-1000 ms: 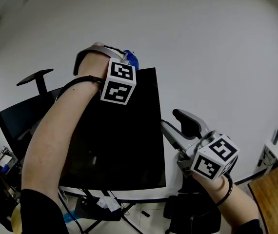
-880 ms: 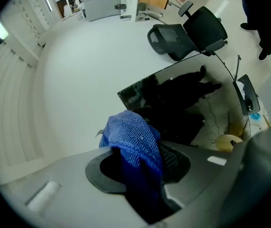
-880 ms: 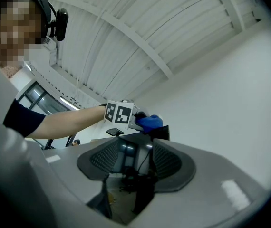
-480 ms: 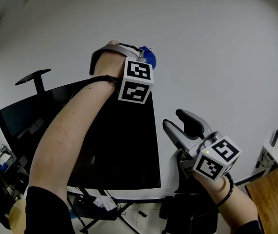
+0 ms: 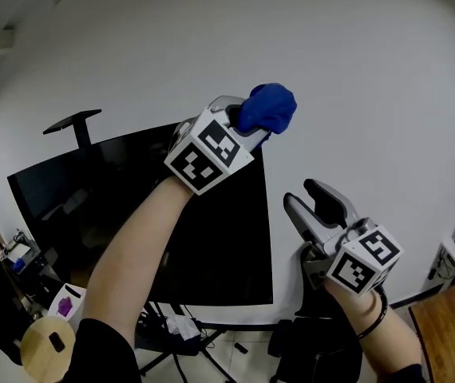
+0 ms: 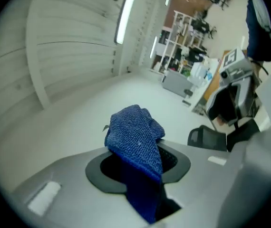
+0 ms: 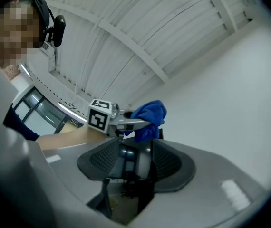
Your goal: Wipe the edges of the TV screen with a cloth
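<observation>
Apparently wiping the TV's (image 5: 132, 214) top right corner, clamping the cloth (image 5: 267, 110) in the left gripper (image 5: 242, 124), holding the right gripper (image 5: 311, 202) open and empty, probably needing the right edge next.

- This is looking like a lab or workshop-style office rather than a home.
- A large TV screen (image 5: 92, 214) is standing on a floor stand before a bare white wall (image 5: 371, 70).
- Open white shelves (image 6: 180, 32) are holding equipment.
- A strip light (image 6: 126, 13) is glowing under a ribbed ceiling (image 7: 126, 37).
- A black office chair (image 6: 207, 137) is sitting nearby.
</observation>
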A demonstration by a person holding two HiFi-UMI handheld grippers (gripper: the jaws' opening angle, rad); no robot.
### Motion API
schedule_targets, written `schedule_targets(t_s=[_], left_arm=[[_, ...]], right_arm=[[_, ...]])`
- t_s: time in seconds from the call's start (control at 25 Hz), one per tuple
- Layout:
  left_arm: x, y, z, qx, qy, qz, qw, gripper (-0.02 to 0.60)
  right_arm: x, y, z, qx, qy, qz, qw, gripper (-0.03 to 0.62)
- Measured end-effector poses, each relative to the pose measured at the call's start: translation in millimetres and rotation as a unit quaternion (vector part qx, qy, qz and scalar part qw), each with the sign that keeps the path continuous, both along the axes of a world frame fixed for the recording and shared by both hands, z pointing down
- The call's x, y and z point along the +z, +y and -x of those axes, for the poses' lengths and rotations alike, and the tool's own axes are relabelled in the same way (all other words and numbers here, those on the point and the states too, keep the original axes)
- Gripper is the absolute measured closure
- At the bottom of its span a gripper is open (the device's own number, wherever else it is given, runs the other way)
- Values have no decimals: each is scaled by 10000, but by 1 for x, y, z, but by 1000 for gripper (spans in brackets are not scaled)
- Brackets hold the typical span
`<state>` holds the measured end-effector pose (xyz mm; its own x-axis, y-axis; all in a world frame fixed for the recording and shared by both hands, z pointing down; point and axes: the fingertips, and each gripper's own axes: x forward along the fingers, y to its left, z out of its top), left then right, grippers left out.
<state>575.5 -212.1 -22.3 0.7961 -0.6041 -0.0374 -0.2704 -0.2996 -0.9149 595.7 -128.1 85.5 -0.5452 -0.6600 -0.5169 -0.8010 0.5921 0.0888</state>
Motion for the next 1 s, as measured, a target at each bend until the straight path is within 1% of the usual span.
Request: schedule_targets(t_s=[0.08, 0.16, 0.28, 0.4, 0.6, 0.72, 0.8, 0.88, 1.0], left_arm=[[11, 12, 13, 342, 545, 335, 9974, 459], [28, 28, 27, 570, 992, 595, 9917, 459], [62, 51, 55, 943, 1589, 1020, 9775, 459], [104, 73, 85, 1207, 2017, 1453, 9611, 459], [205, 100, 129, 1255, 2402, 2051, 9405, 459], [269, 119, 153, 1159, 2569, 2511, 9260, 459], [309, 132, 166, 1081, 2574, 2805, 9184, 459], [347, 145, 179, 991, 2533, 3055, 9125, 459], [400, 167, 201, 839, 2530, 3452, 8999, 459]], right_arm=[[5, 2, 0, 11, -60, 12, 10000, 362], [15, 7, -2, 30, -73, 46, 10000, 361], [33, 12, -1, 42, -85, 163, 9998, 362], [53, 18, 8, -20, -88, 319, 9995, 364], [106, 38, 30, -80, -209, 664, 9975, 375], [153, 52, 45, -21, -431, 1028, 9938, 381], [189, 59, 54, 11, -620, 1412, 9880, 384], [227, 66, 64, 33, -801, 1824, 9799, 384], [274, 84, 75, 210, -862, 2225, 9709, 384]])
